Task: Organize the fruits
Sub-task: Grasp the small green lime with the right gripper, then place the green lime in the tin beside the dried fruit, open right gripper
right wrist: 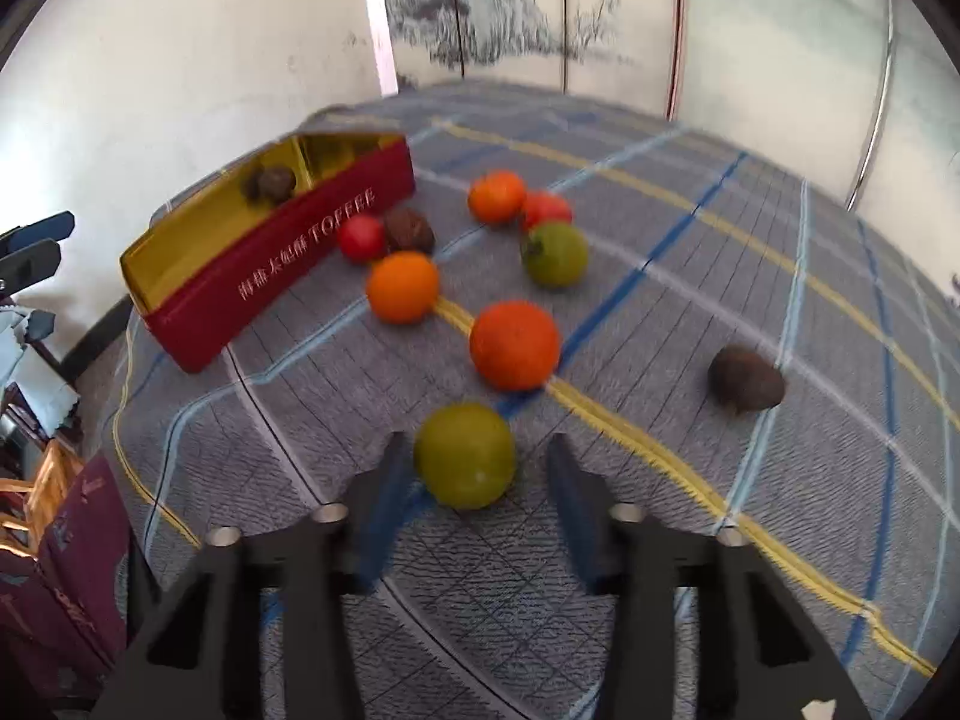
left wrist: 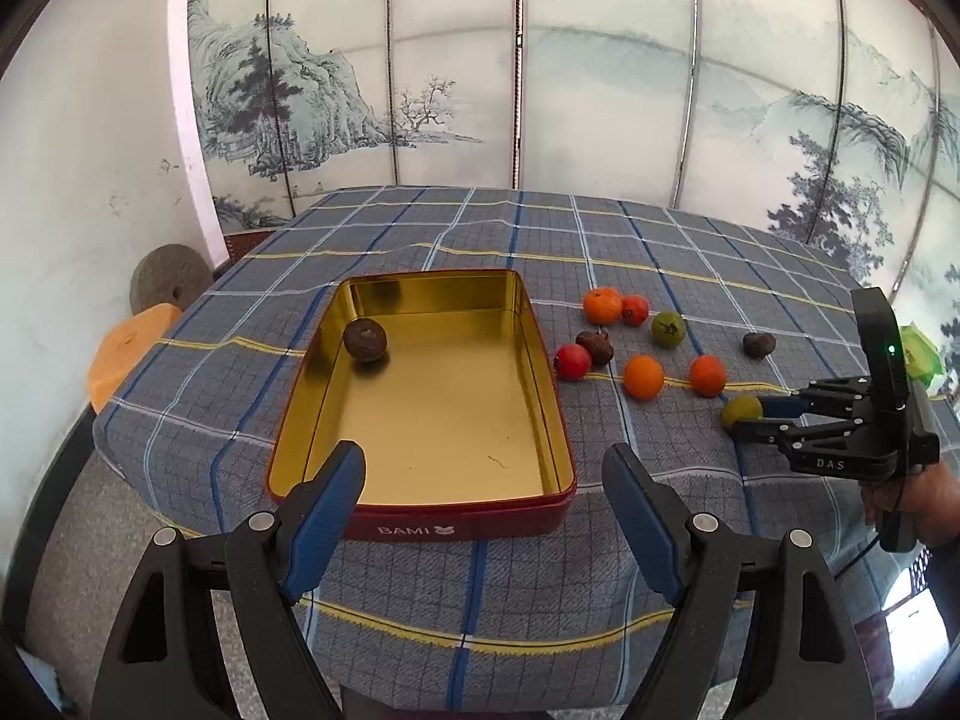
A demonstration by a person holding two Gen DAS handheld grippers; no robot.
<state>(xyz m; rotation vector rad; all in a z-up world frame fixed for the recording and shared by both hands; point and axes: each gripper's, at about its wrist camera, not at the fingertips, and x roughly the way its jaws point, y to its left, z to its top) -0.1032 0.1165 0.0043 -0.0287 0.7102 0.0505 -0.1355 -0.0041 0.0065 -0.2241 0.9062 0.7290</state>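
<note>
A red tin [left wrist: 468,528] with a gold inside stands open on the checked cloth, with one brown fruit [left wrist: 365,341] in its far left corner. To its right lie several loose fruits: orange [left wrist: 643,377], red [left wrist: 572,361], green [left wrist: 668,329] and brown [left wrist: 758,344]. My left gripper [left wrist: 483,453] hovers open over the tin's near end, with nothing between its fingers. My right gripper [right wrist: 474,444] is shut on a yellow-green fruit [right wrist: 465,456] that rests on the cloth nearest me. The left wrist view shows the right gripper [left wrist: 750,414] with that green fruit [left wrist: 735,408] at its tips.
The table's near edge [left wrist: 480,642] drops off just below my left gripper. An orange stool [left wrist: 129,348] and a grey stone disc [left wrist: 168,279] stand off the left side. A painted folding screen [left wrist: 540,90] runs behind the table. A hand [left wrist: 924,504] holds the right gripper.
</note>
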